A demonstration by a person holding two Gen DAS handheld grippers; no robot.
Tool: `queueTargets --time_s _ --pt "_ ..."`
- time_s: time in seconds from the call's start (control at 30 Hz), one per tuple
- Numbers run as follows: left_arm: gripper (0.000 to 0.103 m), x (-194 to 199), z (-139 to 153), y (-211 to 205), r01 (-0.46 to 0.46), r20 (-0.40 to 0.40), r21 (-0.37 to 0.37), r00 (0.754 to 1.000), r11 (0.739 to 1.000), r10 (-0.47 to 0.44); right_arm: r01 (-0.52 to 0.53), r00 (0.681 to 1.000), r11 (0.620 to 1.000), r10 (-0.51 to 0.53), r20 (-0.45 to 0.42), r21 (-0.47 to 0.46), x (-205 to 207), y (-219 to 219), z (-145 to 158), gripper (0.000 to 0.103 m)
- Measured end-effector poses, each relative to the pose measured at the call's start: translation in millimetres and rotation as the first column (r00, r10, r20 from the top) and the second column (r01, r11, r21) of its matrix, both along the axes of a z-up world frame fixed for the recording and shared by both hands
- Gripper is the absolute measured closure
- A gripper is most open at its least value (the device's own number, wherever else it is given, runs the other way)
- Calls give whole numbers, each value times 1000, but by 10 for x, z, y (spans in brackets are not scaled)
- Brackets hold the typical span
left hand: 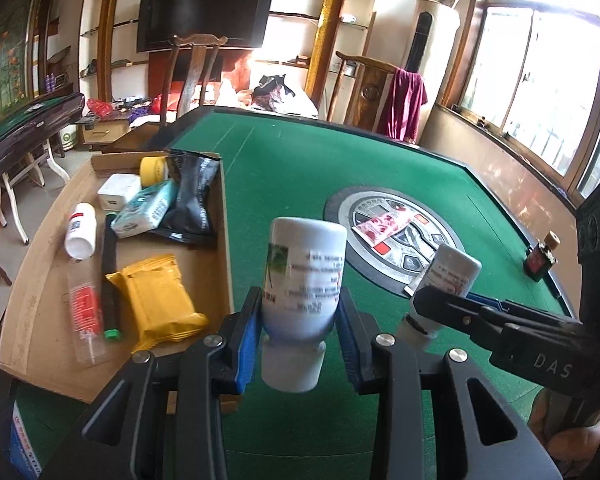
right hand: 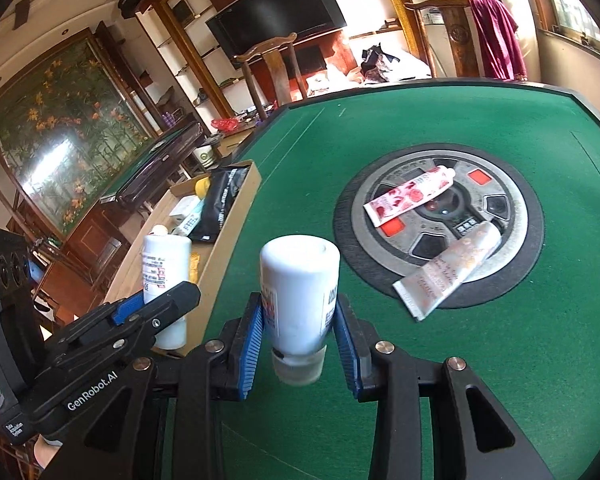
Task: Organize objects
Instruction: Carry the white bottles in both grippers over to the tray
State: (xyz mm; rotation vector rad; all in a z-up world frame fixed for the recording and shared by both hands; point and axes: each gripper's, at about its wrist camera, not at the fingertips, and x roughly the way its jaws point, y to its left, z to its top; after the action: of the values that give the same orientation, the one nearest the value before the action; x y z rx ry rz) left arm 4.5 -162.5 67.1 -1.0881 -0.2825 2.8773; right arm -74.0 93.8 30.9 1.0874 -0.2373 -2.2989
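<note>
Bottles fill both grippers: the left gripper (left hand: pixel 298 316) has its blue pads (left hand: pixel 247 344) pressed on a white bottle (left hand: pixel 304 276), cap toward the camera, beside the box (left hand: pixel 220 216) on the green table (left hand: pixel 292 168). To its right, the right gripper (right hand: pixel 300 332) is clamped round a second bottle (right hand: pixel 300 280). Two tubes, a pink tube (right hand: pixel 410 194) and a pale tube (right hand: pixel 448 268), lie on the table's centre disc (right hand: pixel 516 208).

Green felt table (right hand: pixel 500 360), plain brown cardboard box (left hand: pixel 40 240), bright yellow pouch (left hand: pixel 156 300), white bottles (left hand: pixel 304 276) with tiny black print, and a pink rose-patterned tube (right hand: pixel 410 194).
</note>
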Motion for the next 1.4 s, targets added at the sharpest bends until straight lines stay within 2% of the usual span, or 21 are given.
queueTargets --time_s 0.47,0.93,1.4 --pt "70 160 77 -554 -106 -33 47 994 993 108 -81 995 997 80 -52 -2 76 -487 148 65" --pt "69 364 28 -1206 -237 -16 82 971 968 239 -205 977 979 205 -53 4 213 -970 183 65" --pt "69 592 -14 -1623 -309 4 66 951 949 309 -313 946 948 316 -65 58 375 -1432 139 65"
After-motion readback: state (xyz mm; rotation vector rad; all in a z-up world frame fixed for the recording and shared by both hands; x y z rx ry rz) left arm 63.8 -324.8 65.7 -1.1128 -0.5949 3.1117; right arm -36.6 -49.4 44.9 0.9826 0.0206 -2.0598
